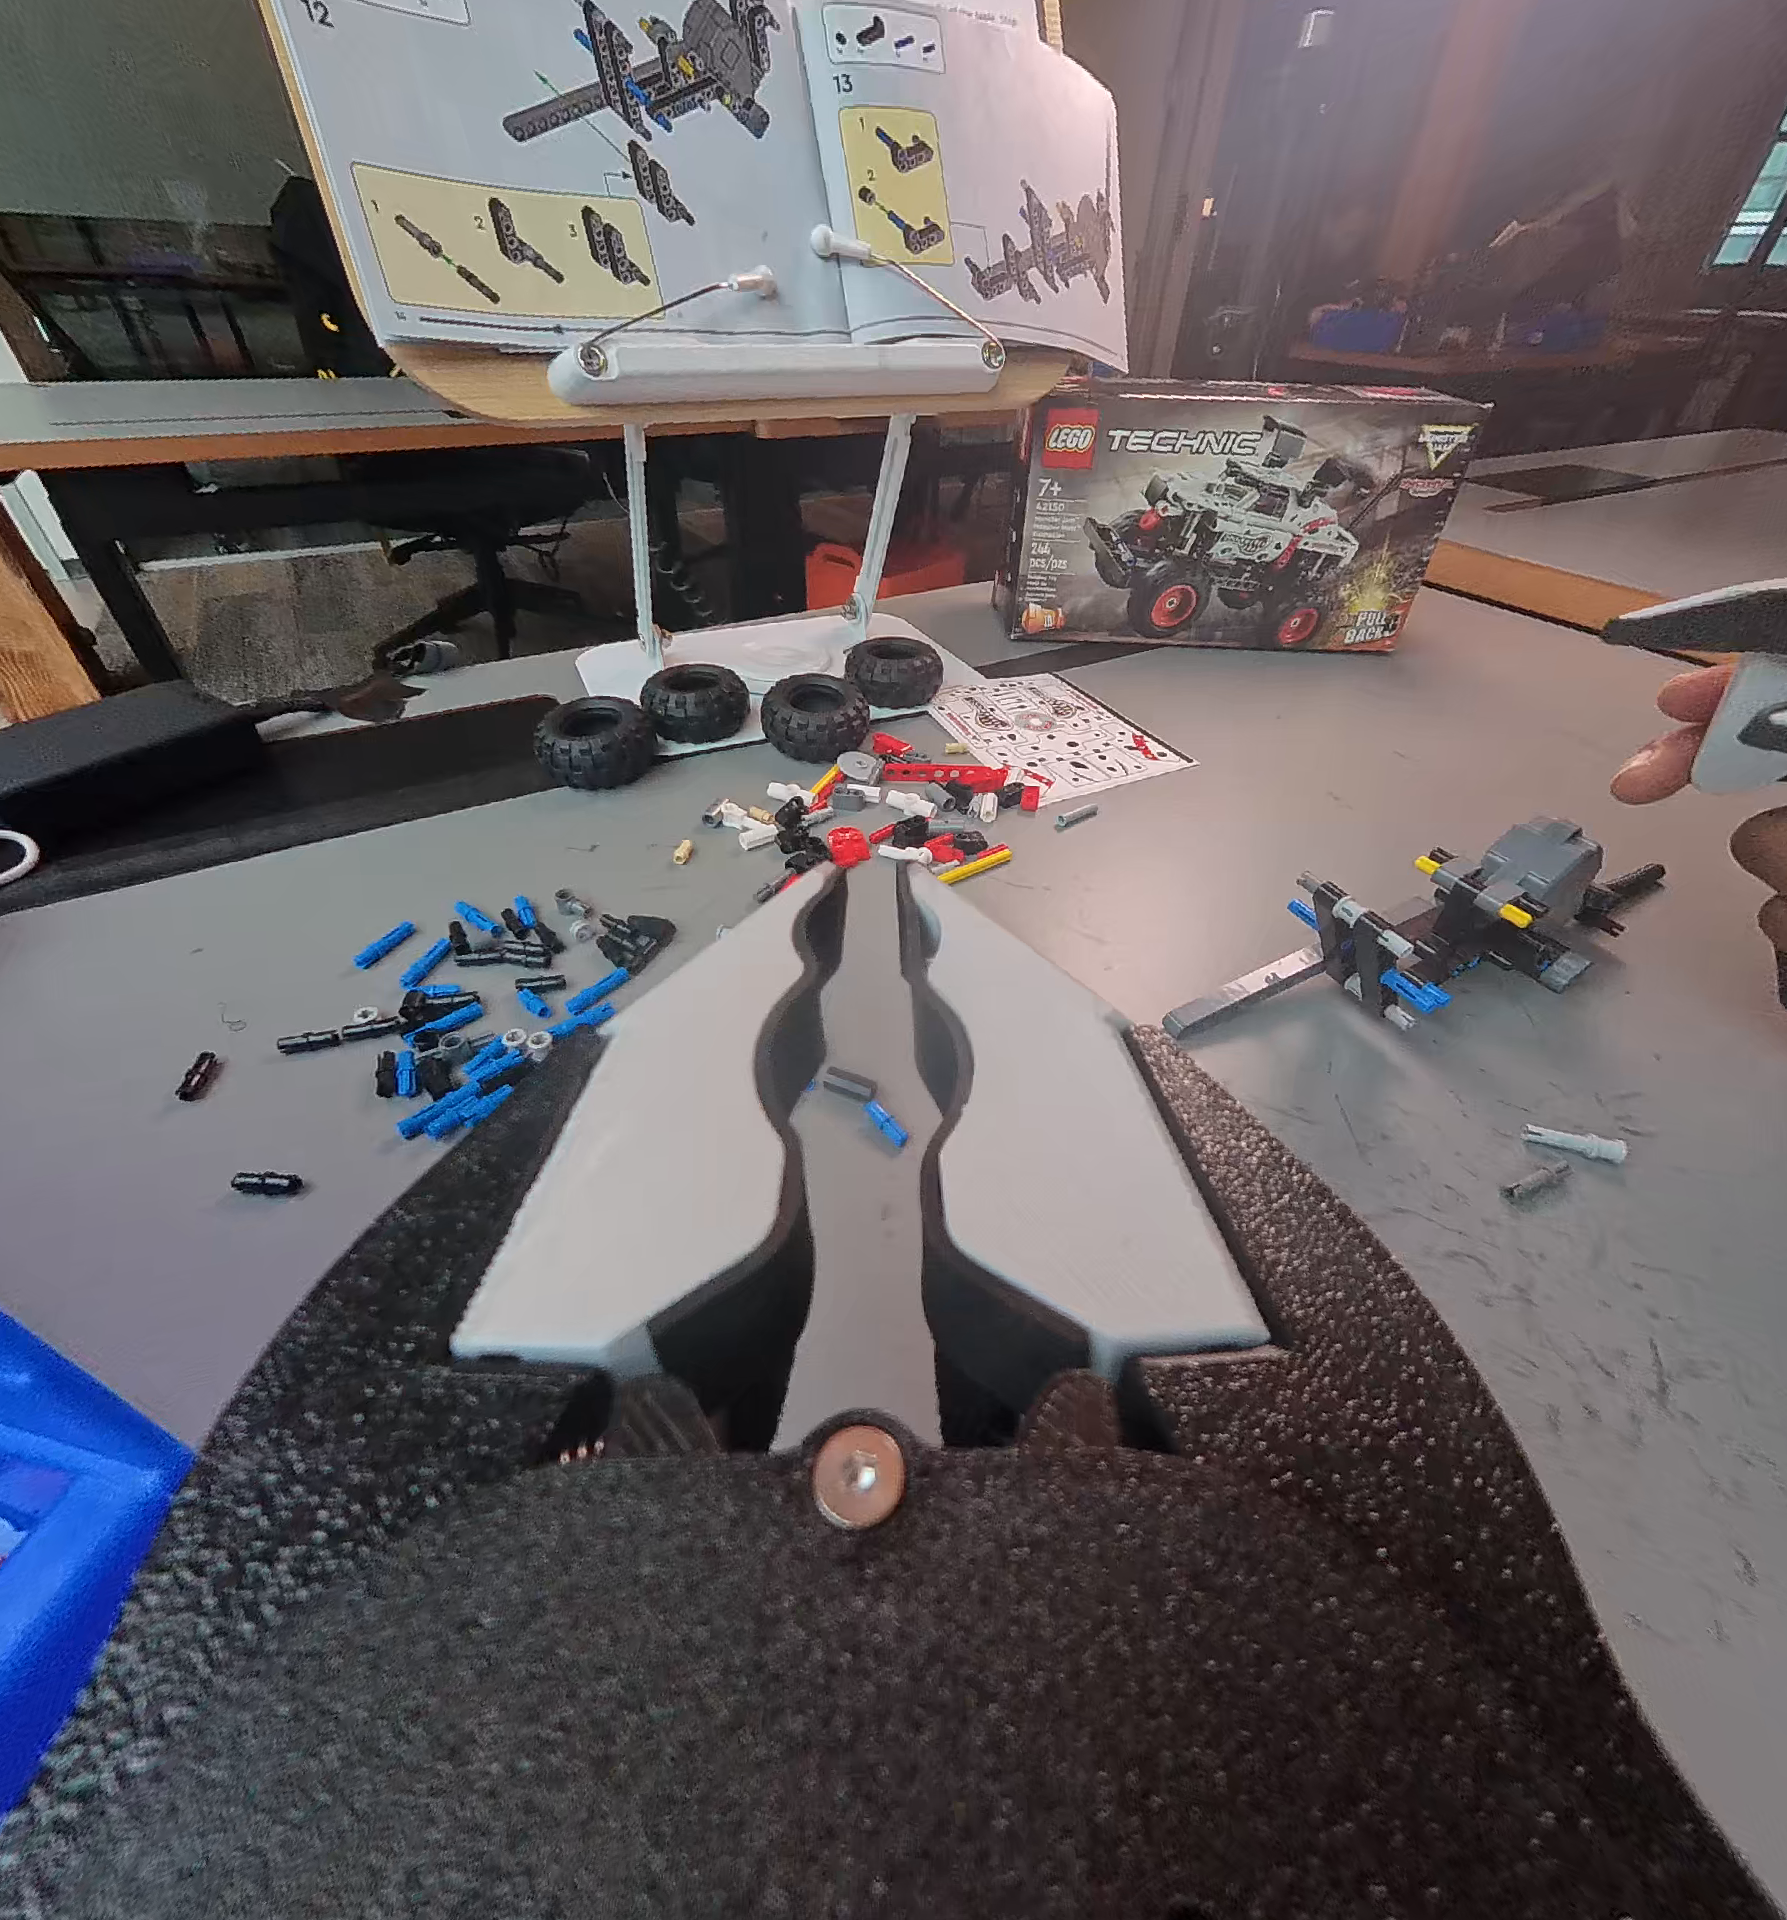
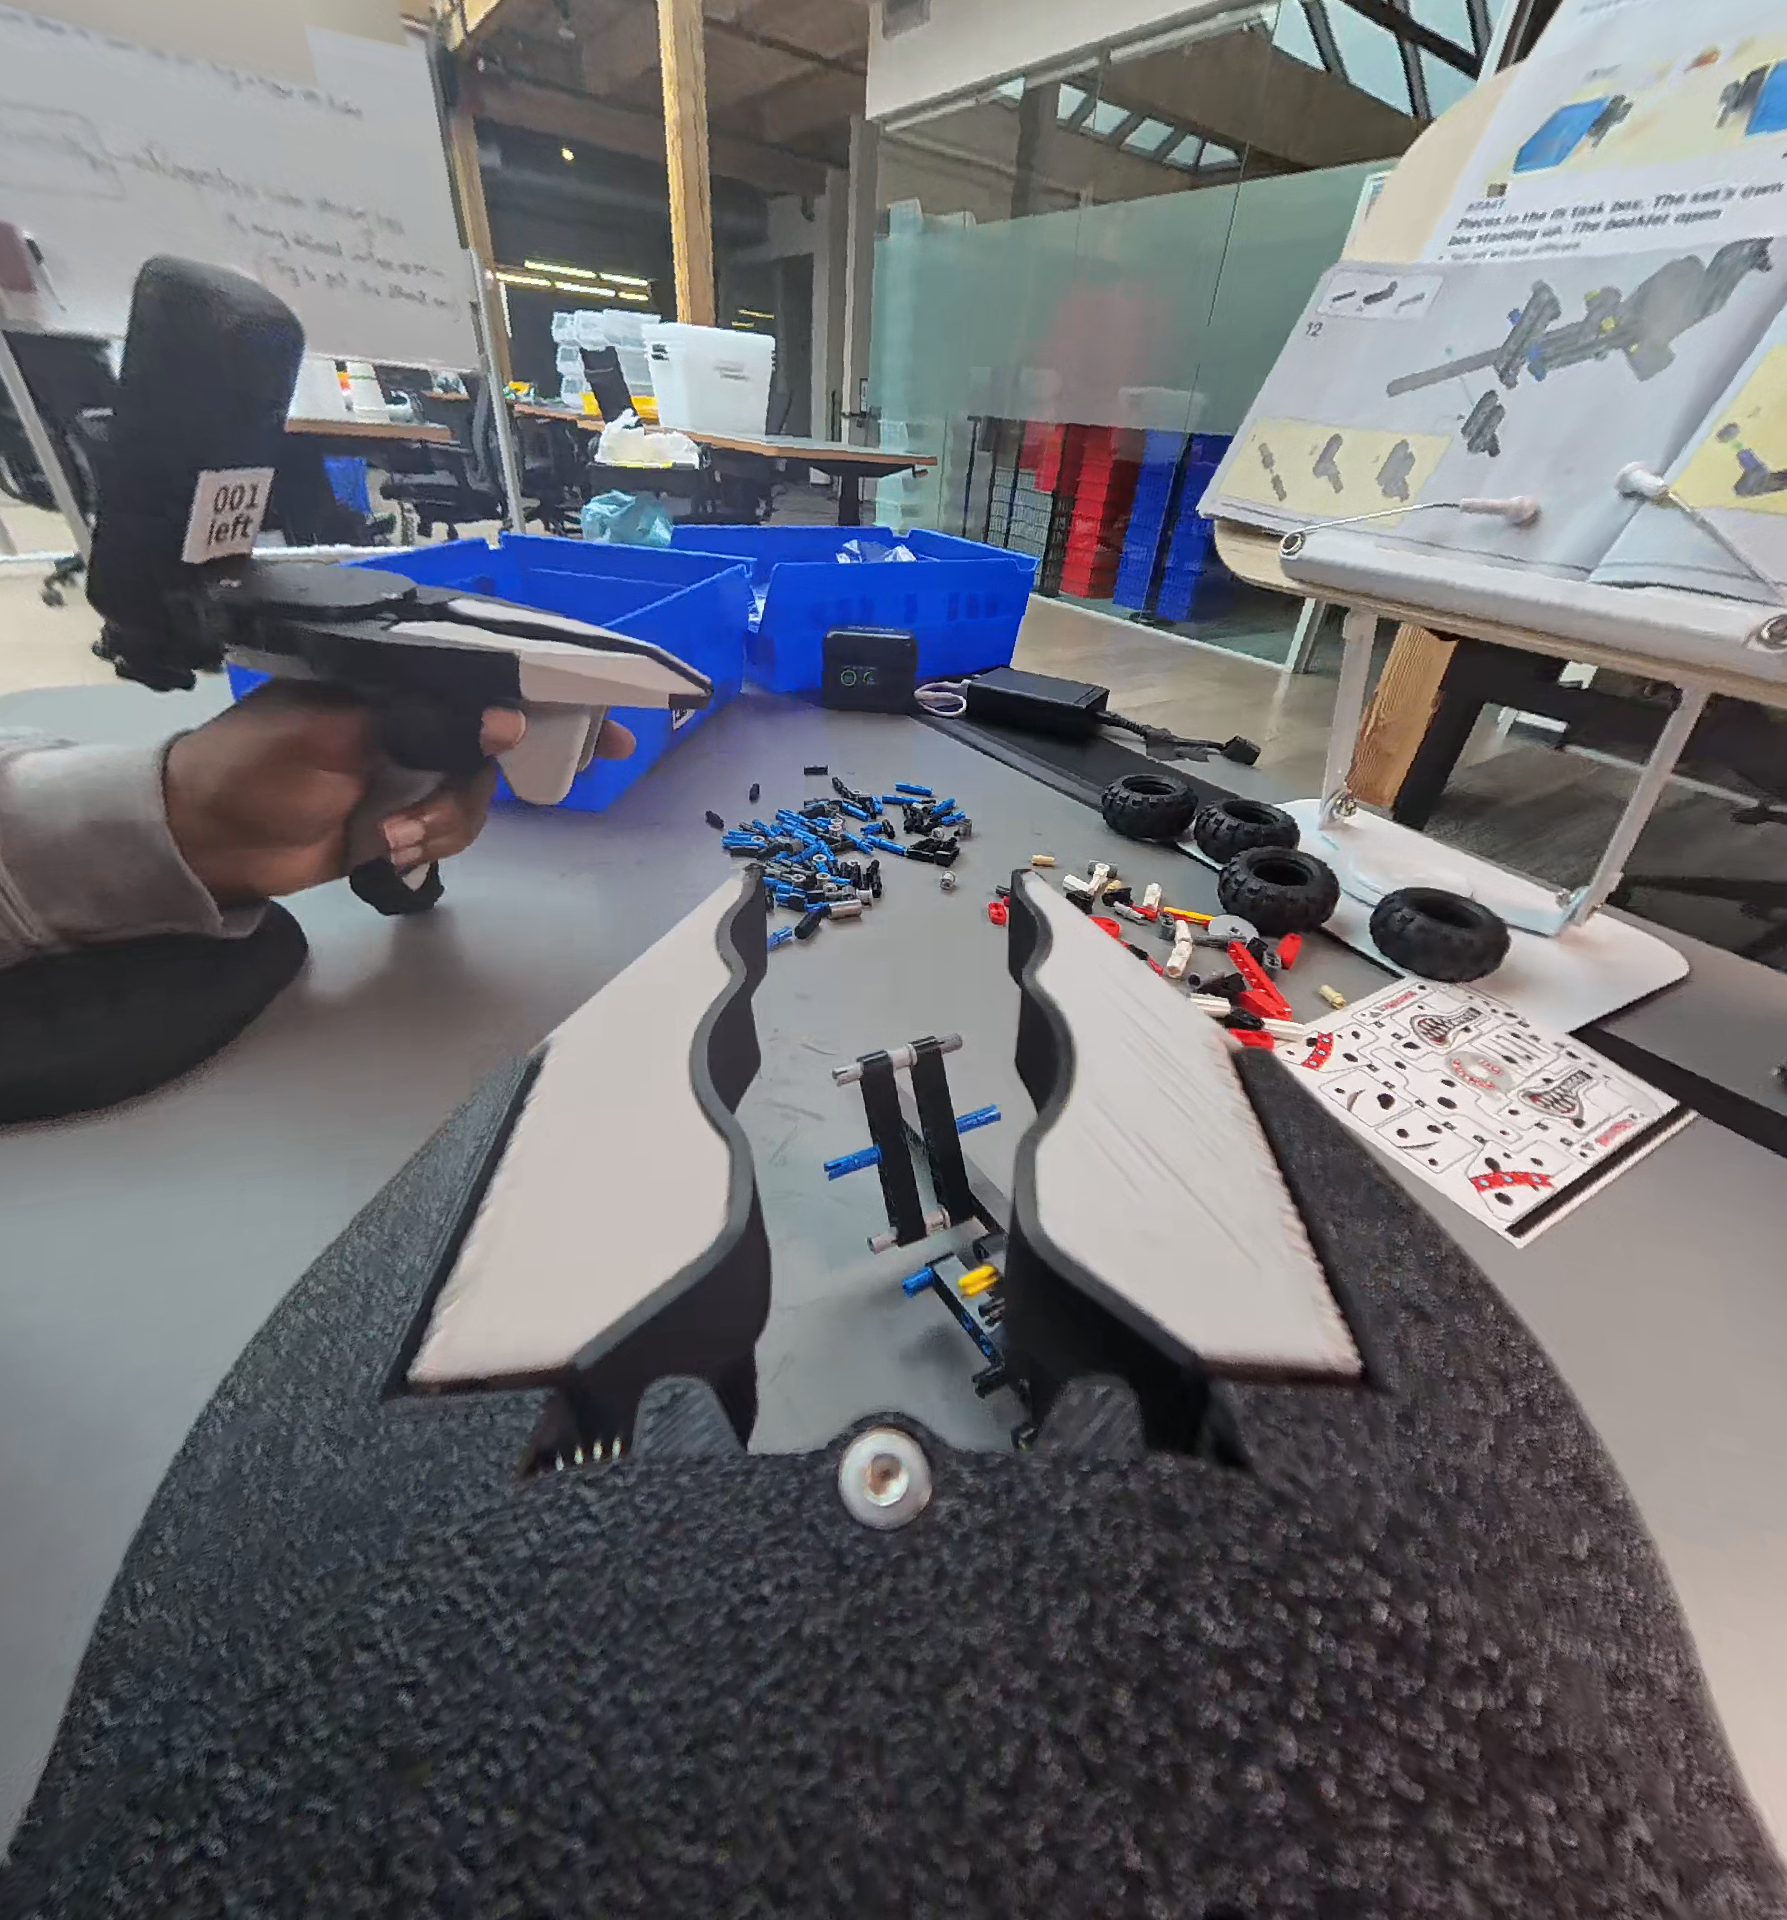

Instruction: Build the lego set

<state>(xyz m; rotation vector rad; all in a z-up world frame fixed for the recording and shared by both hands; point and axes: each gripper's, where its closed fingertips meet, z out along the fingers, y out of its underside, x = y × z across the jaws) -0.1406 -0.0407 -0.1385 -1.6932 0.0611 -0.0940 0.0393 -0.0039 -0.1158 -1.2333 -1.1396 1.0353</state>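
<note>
My left gripper [image 1: 871, 875] hovers over the grey table with its jaws nearly together and nothing between them; its tips point at a pile of red, white and grey pieces [image 1: 894, 805]. It also shows in the right wrist view [image 2: 697, 681], held by a hand. A pile of blue and black pins [image 1: 484, 997] lies to its left. My right gripper [image 2: 887, 885] is open, with the partly built black and grey chassis [image 2: 915, 1143] on the table between its fingers. The chassis [image 1: 1440, 925] also shows in the left wrist view, right of the left gripper.
An instruction booklet [image 1: 723, 156] stands open on a white stand behind several black tyres [image 1: 697, 701]. A sticker sheet [image 1: 1060, 732] and the set's box [image 1: 1232, 509] lie at the back right. Blue bins [image 2: 660, 613] stand at the table's left. Two loose grey pins [image 1: 1575, 1143] lie near the chassis. My right fingertips sit around 20 cm from my left ones.
</note>
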